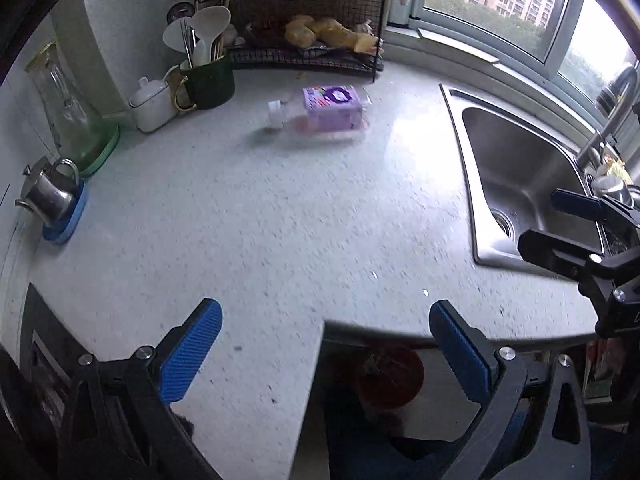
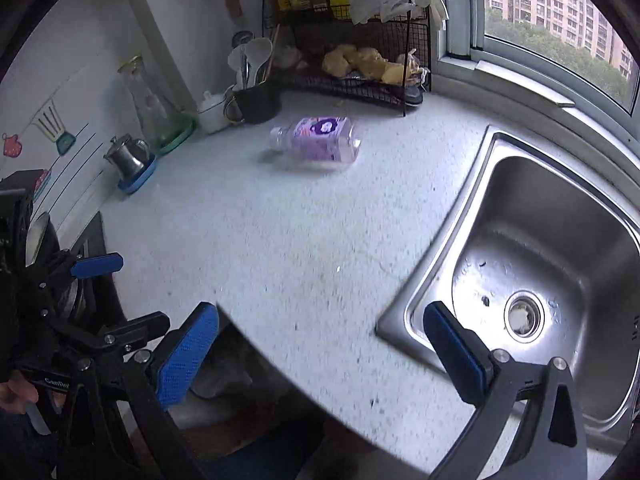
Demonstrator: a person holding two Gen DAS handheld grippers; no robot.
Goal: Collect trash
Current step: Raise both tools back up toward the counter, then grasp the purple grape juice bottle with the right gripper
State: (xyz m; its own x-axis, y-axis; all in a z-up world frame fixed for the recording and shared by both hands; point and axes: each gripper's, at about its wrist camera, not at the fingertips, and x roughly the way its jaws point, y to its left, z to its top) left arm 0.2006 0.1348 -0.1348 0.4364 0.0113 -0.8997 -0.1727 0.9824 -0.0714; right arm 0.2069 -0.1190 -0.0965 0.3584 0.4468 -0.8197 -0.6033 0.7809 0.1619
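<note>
A clear plastic bottle [image 1: 320,112] with a purple label and white cap lies on its side on the speckled white counter [image 1: 260,232], toward the back; it shows in the right wrist view as the same bottle [image 2: 318,144]. My left gripper [image 1: 324,320] hovers open over the counter's front edge, well short of the bottle, with nothing between its blue pads. My right gripper [image 2: 320,320] is also open and empty, near the front edge beside the sink. Each gripper shows at the side of the other's view: the right one [image 1: 568,216], the left one [image 2: 112,288].
A steel sink [image 2: 532,280] fills the right side, with a tap [image 1: 612,116]. Along the back stand a wire rack [image 1: 308,40], a dark utensil mug [image 1: 208,80], a white pot [image 1: 152,104], a glass carafe [image 1: 68,112] and a small steel pitcher [image 1: 50,192]. A red bin [image 1: 390,376] sits below the counter edge.
</note>
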